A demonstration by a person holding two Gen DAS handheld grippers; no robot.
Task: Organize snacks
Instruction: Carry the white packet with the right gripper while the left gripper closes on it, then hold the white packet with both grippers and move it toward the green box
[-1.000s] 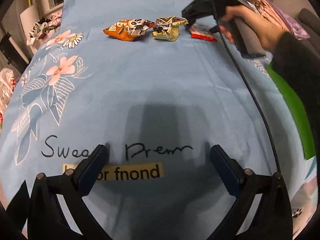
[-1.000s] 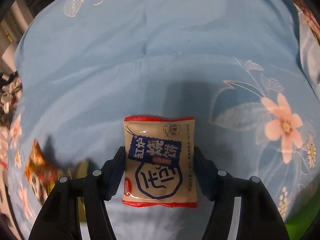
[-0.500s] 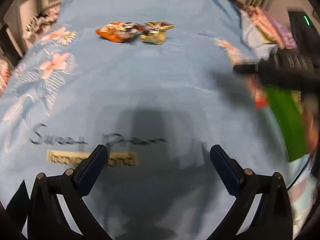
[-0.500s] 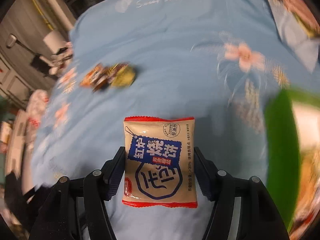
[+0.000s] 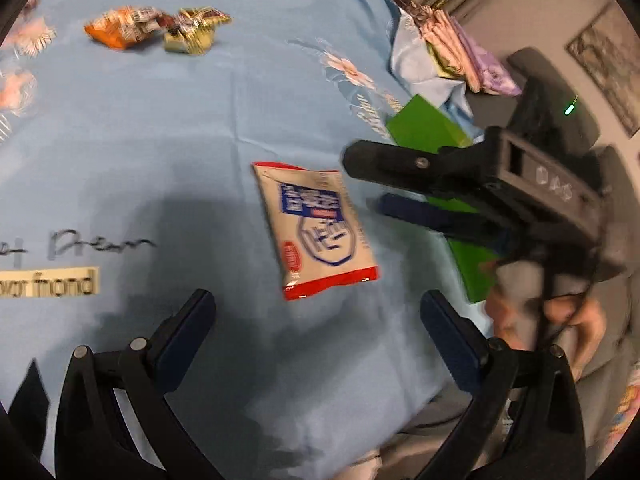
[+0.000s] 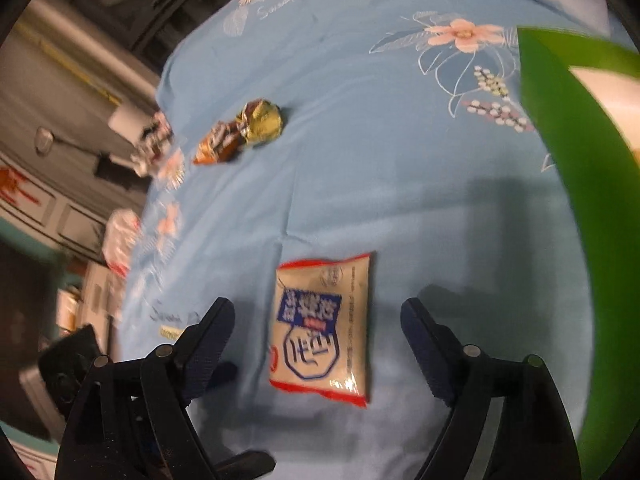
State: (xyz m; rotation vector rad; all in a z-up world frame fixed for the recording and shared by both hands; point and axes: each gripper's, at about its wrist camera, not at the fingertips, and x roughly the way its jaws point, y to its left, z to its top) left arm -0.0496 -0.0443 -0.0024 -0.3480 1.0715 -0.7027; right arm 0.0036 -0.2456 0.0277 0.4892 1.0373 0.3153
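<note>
I see my right gripper (image 6: 318,320) with its fingers opening, the cream packet (image 6: 322,330) between them, untouched, flat on the blue sheet (image 6: 360,140). My left gripper (image 5: 318,314) has its fingers apart, nothing between. Far beyond the packet lie an orange packet (image 5: 120,30) and a gold one (image 5: 192,34), apparently touching. A green box (image 6: 580,200) sits right of the packet.

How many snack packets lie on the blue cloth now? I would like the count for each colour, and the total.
Beige packet with red edges and blue label: 1
Orange packet: 1
Yellow-green packet: 1
Total: 3 packets on the blue cloth
</note>
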